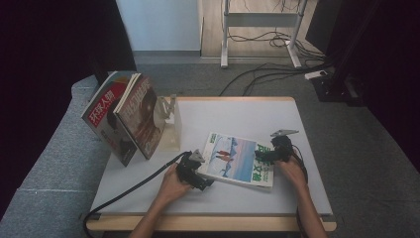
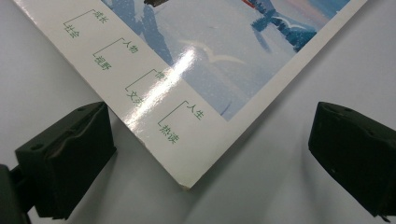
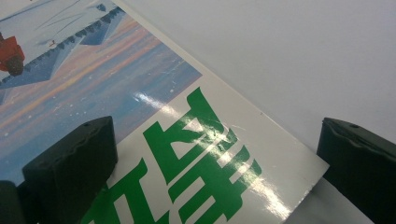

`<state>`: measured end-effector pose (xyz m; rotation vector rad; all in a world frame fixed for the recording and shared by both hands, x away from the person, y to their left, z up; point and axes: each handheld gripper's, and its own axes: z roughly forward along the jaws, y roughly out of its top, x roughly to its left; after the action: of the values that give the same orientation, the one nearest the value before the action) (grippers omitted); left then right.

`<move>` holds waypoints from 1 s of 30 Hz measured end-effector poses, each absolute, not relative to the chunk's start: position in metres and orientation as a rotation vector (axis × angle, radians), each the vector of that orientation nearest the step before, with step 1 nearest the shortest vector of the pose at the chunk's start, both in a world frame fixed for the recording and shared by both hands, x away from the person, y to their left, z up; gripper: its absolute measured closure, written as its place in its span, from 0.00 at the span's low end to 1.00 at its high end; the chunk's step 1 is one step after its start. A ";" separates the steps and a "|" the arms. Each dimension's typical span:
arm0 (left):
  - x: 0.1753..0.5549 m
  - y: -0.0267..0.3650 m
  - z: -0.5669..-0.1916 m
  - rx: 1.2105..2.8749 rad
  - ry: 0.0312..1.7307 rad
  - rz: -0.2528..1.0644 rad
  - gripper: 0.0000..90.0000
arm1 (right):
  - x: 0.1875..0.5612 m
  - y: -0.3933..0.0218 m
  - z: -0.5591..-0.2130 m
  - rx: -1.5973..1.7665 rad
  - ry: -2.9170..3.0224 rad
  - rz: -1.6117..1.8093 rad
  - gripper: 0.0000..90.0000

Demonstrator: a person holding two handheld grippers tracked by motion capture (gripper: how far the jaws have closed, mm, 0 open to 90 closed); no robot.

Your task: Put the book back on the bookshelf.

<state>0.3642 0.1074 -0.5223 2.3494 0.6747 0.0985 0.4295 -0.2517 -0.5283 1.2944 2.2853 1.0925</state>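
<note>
Three magazines are showing in total. One magazine (image 1: 239,159) is lying flat on the white table (image 1: 247,111); two magazines (image 1: 126,116) are standing upright against one bookstand (image 1: 171,124). Two grippers are working: left gripper (image 1: 198,173), right gripper (image 1: 270,152).

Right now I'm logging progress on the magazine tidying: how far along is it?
Done: two glossy magazines already lean upright in the pale stand. In hand: the flat snow-scene magazine with green lettering lies on the white table; the left gripper and right gripper sit at its opposite corners, jaws open, nothing clamped. Left: gripping it, lifting it and probably standing it beside the others.
</note>
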 end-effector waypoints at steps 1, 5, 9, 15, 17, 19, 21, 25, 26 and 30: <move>0.362 0.109 -0.522 2.350 0.674 0.097 0.00 | 0.428 -0.250 -0.528 1.292 2.287 1.095 0.00; 0.353 0.116 -0.522 2.351 0.683 0.094 0.00 | 0.423 -0.244 -0.529 1.278 2.296 1.104 0.00; 0.343 0.121 -0.521 2.353 0.689 0.094 0.00 | 0.417 -0.237 -0.528 1.261 2.312 1.107 0.00; 0.326 0.131 -0.522 2.341 0.704 0.089 0.00 | 0.407 -0.228 -0.529 1.239 2.326 1.120 0.00; 0.323 0.132 -0.521 2.345 0.704 0.096 0.00 | 0.405 -0.226 -0.529 1.232 2.328 1.124 0.00; 0.316 0.135 -0.521 2.349 0.707 0.107 0.00 | 0.401 -0.222 -0.529 1.223 2.334 1.129 0.00; 0.311 0.138 -0.521 2.345 0.711 0.100 0.00 | 0.398 -0.219 -0.529 1.215 2.339 1.133 0.00; 0.301 0.139 -0.520 2.378 0.707 0.129 0.00 | 0.392 -0.214 -0.529 1.203 2.348 1.133 0.00; 0.298 0.139 -0.520 2.388 0.703 0.143 0.00 | 0.390 -0.213 -0.529 1.200 2.353 1.132 0.00; 0.297 0.140 -0.520 2.403 0.680 0.151 0.00 | 0.388 -0.211 -0.529 1.197 2.355 1.130 0.00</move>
<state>0.2968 0.1397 -0.5198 2.4027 0.6803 0.1505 0.3878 -0.2111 -0.5289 1.1968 2.3553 1.1297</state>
